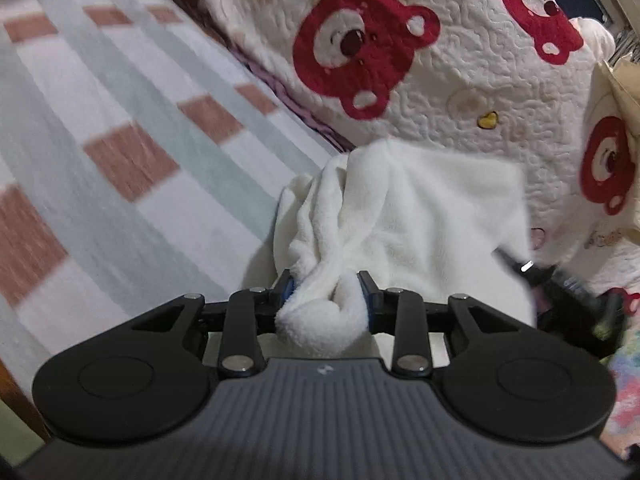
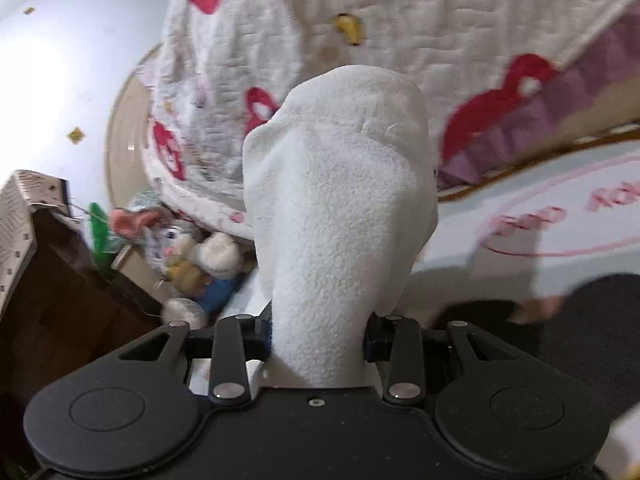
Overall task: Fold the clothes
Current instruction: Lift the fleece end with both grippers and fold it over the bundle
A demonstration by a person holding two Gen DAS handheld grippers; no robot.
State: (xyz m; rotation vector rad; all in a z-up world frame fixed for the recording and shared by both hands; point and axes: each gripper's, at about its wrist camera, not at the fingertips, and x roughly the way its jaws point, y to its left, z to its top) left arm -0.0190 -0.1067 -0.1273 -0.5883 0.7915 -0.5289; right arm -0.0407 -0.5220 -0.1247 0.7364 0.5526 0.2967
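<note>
checked pink-and-white bedspread point(image 1: 120, 152) below. left gripper point(image 1: 326, 294) and right gripper point(image 2: 318, 338) each pinch bunched white fleece garment point(image 1: 400, 216); likely best holding both corners level, cloth taut.

Bear-print quilt point(image 1: 460, 60) on checked bedsheet point(image 1: 120, 120); white wall point(image 2: 60, 60).

Both fisheye views sit just behind their own tongs, looking forward along them, very close. The left wrist view faces down across the checked bed cover point(image 1: 120, 128), the bear quilt point(image 1: 440, 60) at 1 o'clock. The right wrist view shares that quilt point(image 2: 280, 40) at 12 o'clock and the white fleece point(image 2: 336, 200) point(image 1: 400, 208).
</note>
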